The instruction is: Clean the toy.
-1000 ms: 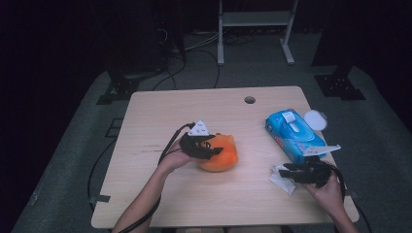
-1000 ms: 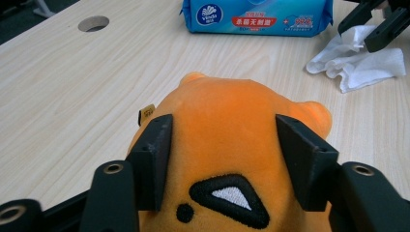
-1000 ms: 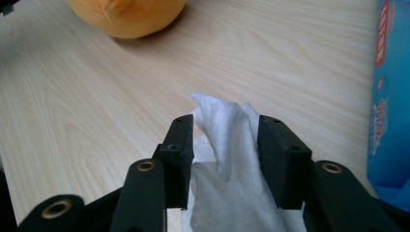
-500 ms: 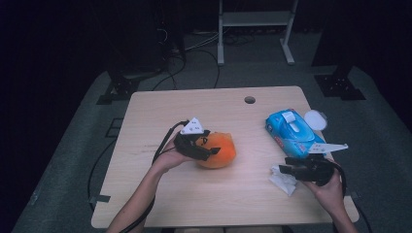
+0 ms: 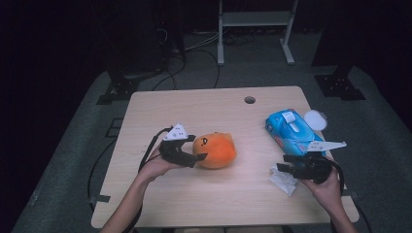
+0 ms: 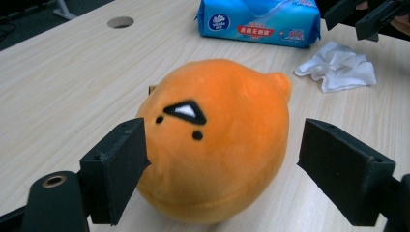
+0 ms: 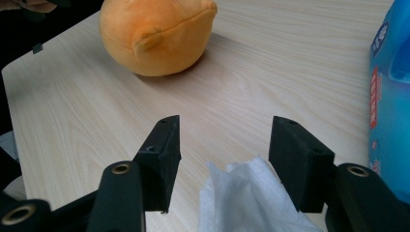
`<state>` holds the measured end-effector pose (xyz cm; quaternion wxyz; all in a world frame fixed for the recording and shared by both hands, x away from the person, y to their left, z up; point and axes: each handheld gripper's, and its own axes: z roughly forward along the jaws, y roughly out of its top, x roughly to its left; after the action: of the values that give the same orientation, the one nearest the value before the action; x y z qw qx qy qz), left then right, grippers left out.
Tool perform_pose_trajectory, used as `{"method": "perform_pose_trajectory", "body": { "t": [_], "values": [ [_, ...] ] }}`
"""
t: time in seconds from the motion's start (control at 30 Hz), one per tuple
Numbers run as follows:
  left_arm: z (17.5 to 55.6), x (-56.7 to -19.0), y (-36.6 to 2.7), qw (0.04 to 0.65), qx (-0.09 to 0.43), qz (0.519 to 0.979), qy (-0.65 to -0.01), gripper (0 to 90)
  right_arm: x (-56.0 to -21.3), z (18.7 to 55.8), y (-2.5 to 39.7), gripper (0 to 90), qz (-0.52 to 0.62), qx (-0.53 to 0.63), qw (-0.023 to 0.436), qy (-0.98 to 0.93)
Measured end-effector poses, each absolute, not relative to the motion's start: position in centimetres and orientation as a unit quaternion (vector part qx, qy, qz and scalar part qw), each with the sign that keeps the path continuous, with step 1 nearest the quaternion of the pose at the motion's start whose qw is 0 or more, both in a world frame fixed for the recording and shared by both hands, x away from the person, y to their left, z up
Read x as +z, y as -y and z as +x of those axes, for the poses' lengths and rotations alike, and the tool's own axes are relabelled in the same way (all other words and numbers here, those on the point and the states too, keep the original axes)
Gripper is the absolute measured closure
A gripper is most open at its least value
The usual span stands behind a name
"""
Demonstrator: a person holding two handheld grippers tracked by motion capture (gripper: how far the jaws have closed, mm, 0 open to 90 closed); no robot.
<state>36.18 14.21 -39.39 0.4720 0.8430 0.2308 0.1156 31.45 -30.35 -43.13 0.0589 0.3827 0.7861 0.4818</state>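
Observation:
An orange round plush with a small face lies at the middle of the wooden table. My left gripper is at its left side, open. In the left gripper view the plush sits between the two spread jaws of the left gripper; the left jaw is against it, the right jaw stands clear. My right gripper is open at the table's right front, over a crumpled white tissue. In the right gripper view the tissue lies low between the jaws of the right gripper, not pinched.
A blue pack of wet wipes lies at the right, just behind my right gripper, with a white round lid beside it. A cable hole is near the far edge. Cables trail off the table's left side.
My left gripper has drawn a little to the left and toward the person, still open at the plush. The plush, the tissue and the right gripper have hardly moved.

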Motion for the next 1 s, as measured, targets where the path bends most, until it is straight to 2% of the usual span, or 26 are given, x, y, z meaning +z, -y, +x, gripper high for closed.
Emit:
{"method": "perform_pose_trajectory", "body": {
  "t": [1.0],
  "values": [
    [33.5,-41.9,-18.3,0.463,0.116,0.836,-0.271,13.5,-42.8,31.3,30.2,40.7,0.382,0.483,0.060,-0.786]
  ]
}}
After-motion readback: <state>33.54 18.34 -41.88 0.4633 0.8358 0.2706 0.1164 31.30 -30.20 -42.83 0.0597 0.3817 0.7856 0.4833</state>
